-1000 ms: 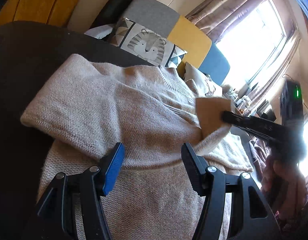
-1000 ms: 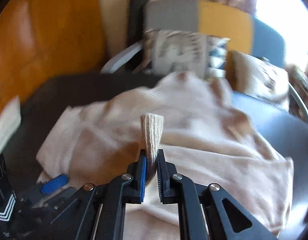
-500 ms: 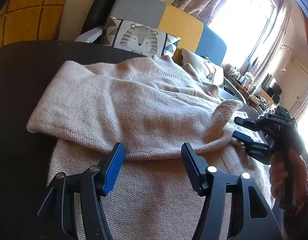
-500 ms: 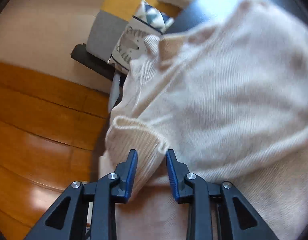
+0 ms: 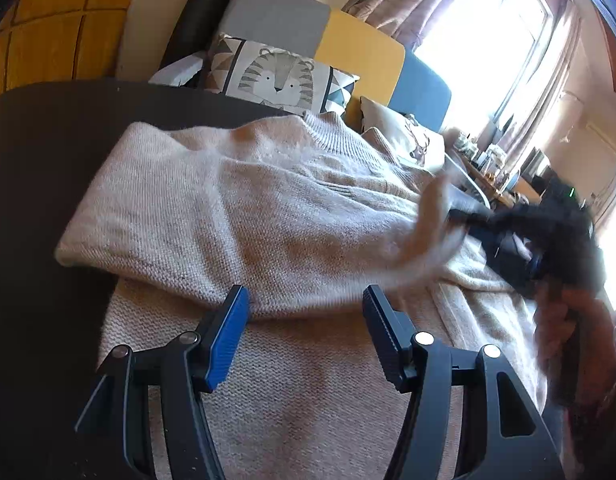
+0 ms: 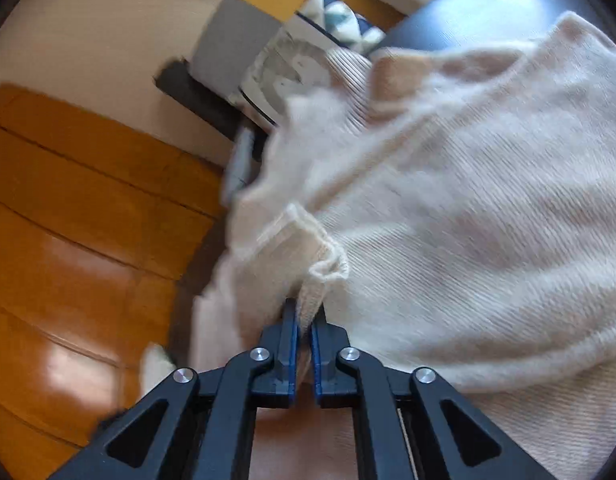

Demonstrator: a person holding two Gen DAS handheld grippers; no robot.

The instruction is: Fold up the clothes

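A beige knitted sweater (image 5: 268, 208) lies on a dark table (image 5: 40, 160), one sleeve folded across its body. My left gripper (image 5: 304, 300) hovers open just above the near part of the sweater, nothing between its fingers. To the right, my right gripper (image 5: 453, 214) is a blurred shape at the sleeve's ribbed cuff (image 5: 431, 216), with a person's hand (image 5: 563, 320) on its handle. The right wrist view shows that gripper (image 6: 306, 312) shut on the cuff (image 6: 311, 256), which bunches up above the pads, with the sweater body (image 6: 467, 220) spreading to the right.
A tiger-print cushion (image 5: 280, 76) and a grey, yellow and blue sofa back (image 5: 359, 52) stand behind the table. Wooden floor (image 6: 88, 240) shows beside the table. A bright window (image 5: 479, 40) and a cluttered shelf (image 5: 487, 160) are at the far right.
The right gripper let go of the cuff, rolled and moved down, then shut on the cuff again from another side. The left gripper stayed open and rolled slightly.
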